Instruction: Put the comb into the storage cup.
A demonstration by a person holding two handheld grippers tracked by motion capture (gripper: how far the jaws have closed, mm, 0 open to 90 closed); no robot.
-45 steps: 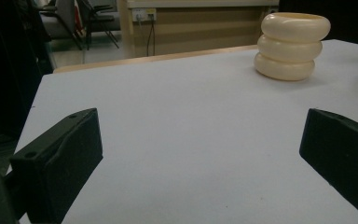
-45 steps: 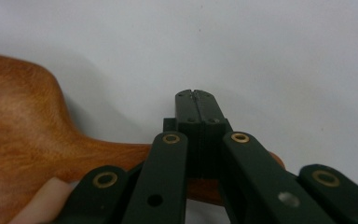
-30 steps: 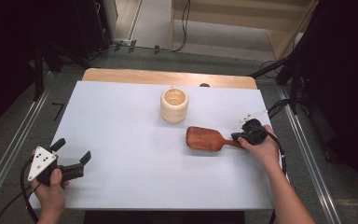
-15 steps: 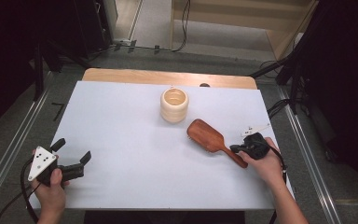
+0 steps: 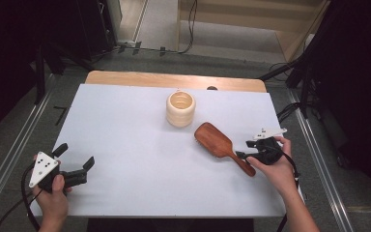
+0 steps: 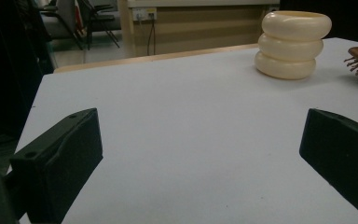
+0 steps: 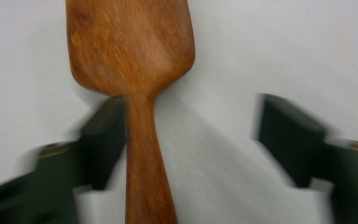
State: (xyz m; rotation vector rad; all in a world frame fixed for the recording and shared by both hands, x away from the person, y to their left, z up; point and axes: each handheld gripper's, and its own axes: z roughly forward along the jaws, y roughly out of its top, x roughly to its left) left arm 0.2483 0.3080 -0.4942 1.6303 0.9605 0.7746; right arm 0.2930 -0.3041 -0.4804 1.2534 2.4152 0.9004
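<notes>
My right gripper [image 5: 244, 155] has just let its jaws spread; the wooden hairbrush [image 5: 221, 145] lies flat on the smooth white table [image 5: 125, 121], its slim rounded handle between the black jaws, close against one and clear of the other. The paddle head shows warm reddish grain and points toward the cream holder [image 5: 180, 108], a glossy stack of three bulging rings just beyond it. My left gripper [image 5: 72, 166] rests at the near corner, blocky jaws wide apart over bare table.
</notes>
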